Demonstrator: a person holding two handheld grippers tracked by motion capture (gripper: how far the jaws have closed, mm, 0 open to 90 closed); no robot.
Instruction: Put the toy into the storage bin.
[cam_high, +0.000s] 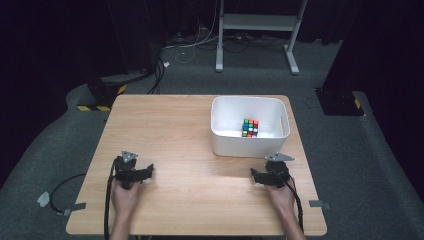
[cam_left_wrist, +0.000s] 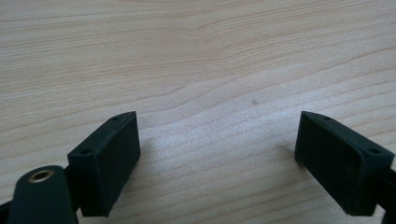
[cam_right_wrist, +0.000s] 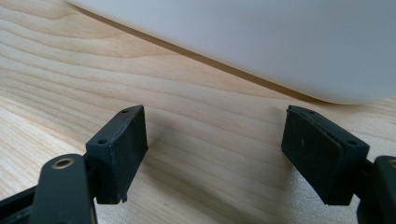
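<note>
Two tools (cam_high: 150, 171) (cam_high: 254, 175) gaping, cube (cam_high: 250, 127) in bin (cam_high: 248, 147)

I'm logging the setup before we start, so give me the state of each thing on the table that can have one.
Left gripper: open, holding nothing, over bare wood.
Right gripper: open, holding nothing, jaws toward the bin wall.
Bin: upright, no lid, standing on the table.
Cube: scrambled, lying inside the bin, untouched.

bin (cam_high: 235, 142) white | cube (cam_high: 250, 127) multicolour | table (cam_high: 175, 130) lt wood grain
</note>
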